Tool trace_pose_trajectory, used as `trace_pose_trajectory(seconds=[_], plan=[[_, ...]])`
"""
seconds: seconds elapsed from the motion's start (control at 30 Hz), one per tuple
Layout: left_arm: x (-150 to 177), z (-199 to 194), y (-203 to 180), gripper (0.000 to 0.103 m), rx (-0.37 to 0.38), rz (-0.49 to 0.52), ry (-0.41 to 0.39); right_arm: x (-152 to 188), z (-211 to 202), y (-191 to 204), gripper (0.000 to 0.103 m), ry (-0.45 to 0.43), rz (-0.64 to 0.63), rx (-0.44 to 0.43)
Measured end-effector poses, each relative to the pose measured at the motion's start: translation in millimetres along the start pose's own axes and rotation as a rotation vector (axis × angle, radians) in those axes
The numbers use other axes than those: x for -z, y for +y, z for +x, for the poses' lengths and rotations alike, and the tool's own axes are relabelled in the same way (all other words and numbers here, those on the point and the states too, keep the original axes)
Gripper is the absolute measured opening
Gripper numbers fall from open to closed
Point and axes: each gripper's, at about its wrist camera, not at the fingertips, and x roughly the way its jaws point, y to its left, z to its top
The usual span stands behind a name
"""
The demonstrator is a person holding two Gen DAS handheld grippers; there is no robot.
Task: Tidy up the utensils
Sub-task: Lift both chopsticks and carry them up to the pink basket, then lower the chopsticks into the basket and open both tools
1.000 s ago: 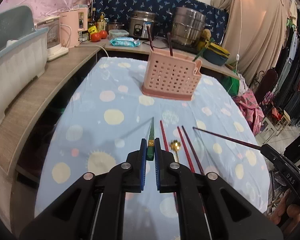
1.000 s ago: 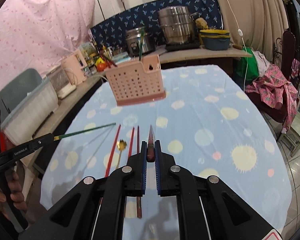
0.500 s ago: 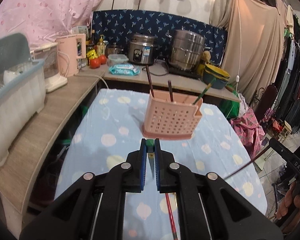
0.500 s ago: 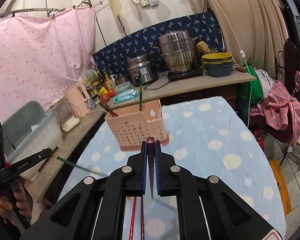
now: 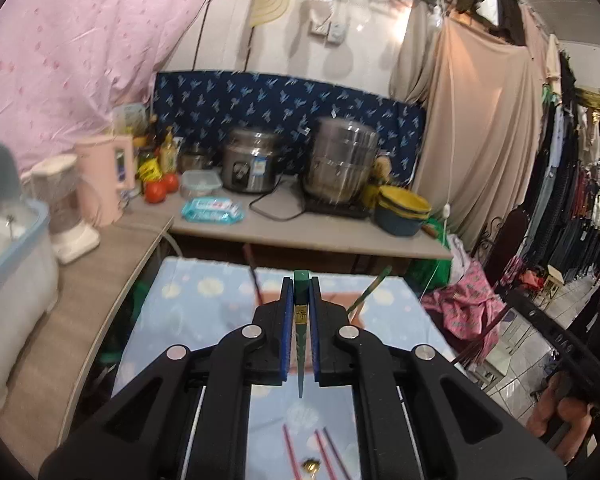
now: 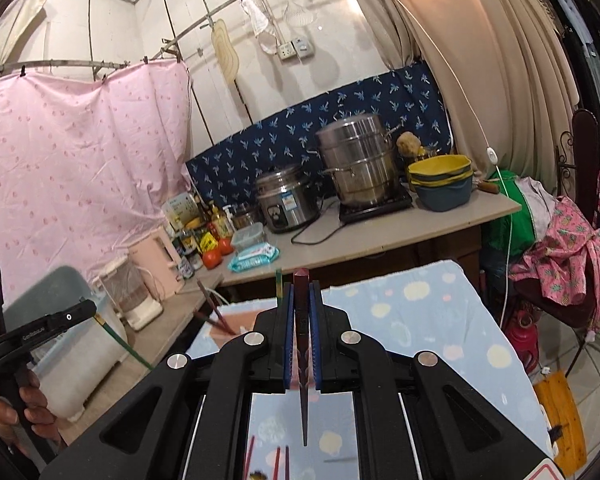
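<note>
Between the blue pads of the left tool [image 5: 300,312] a green chopstick [image 5: 301,336] is clamped, thick end forward, tip toward the camera. A dark red chopstick [image 6: 302,360] is pinched likewise by the right tool [image 6: 302,320]. Both tools are held raised and level above the spotted tabletop [image 6: 440,320]. Beneath them, loose red chopsticks [image 5: 320,456] are seen lying; just ahead, the pink basket [image 5: 340,296] is largely hidden.

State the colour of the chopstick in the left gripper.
Green chopstick with a gold band, clearest in the left wrist view.
</note>
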Motion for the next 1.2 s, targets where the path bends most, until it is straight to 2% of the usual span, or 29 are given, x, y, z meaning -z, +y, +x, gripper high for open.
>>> trace_pose_trajectory(seconds=[0.27, 0.43, 0.57, 0.73, 0.93, 1.2], plan=[[-61.9, 28.4, -28.5, 0.007, 0.027, 0.049, -0.119, -45.4, 37.7, 20.1, 0.008, -0.041, -0.004, -0.053], [-83.1, 57.2, -33.9, 0.007, -0.004, 0.072, -0.145, -71.6, 65.1, 32.5, 0.008, -0.063, -0.009, -0.077], [-94.1, 83.6, -26.6, 0.007, 0.001, 0.055, -0.143, -87.3, 91.6, 41.0, 0.008, -0.072, -0.008, -0.086], [-90.7, 114.0, -15.9, 0.007, -0.010, 0.039, -0.116, -89.0, 130.7, 46.8, 0.008, -0.041, -0.008, -0.086], [-71.1, 149.5, 3.3, 0.007, -0.021, 0.010, -0.041, -70.4, 172.9, 45.3, 0.008, 0.035, -0.035, -0.053], [-53.4, 172.4, 17.4, 0.007, -0.045, -0.009, 0.013, -46.6, 201.7, 36.5, 0.008, 0.106, -0.047, -0.018]])
